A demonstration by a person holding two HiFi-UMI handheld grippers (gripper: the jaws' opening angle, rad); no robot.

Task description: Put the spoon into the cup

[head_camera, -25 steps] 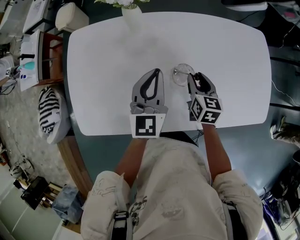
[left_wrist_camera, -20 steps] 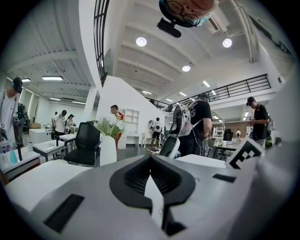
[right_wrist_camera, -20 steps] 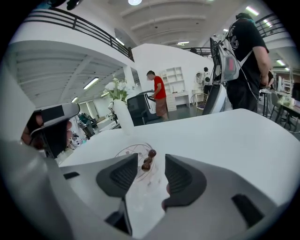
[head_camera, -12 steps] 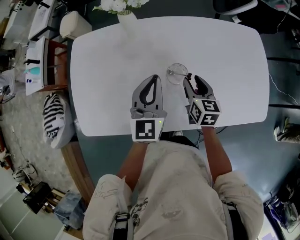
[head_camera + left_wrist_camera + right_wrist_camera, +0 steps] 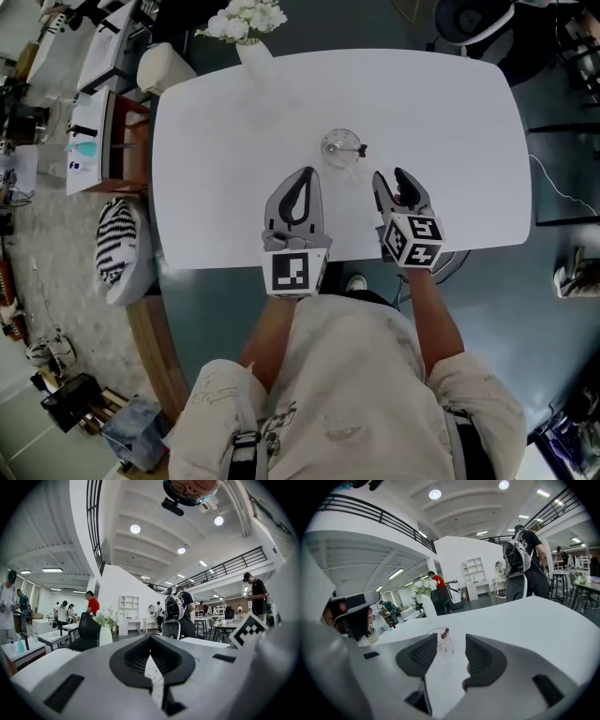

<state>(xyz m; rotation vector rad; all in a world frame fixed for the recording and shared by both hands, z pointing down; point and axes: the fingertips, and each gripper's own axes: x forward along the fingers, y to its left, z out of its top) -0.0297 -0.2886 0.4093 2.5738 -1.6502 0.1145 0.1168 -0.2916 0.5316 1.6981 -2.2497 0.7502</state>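
While a person holds two grippers over the near edge of the white table, each one points toward the far edge. One left gripper sits left of the middle of the near edge; its jaws are pressed together at the tips, leaving only a teardrop-shaped gap behind them, and nothing is held between them. In the left gripper view, the left gripper shows the same closed tips, with bare table beyond. One right gripper sits just beside it, toward the right; its jaws stand wide apart and empty, touching nothing. In the right gripper view, the right gripper frames the cup through the open gap.

Farther in, near the middle of the table and clear of both grippers, stands one clear glass cup, upright. One spoon is inside it, its dark handle end leaning on the rim on the cup's right side. From the right gripper view, the cup and the spoon's dark tip are both visible.

At the far edge, toward the left corner, stands one white vase holding white flowers.
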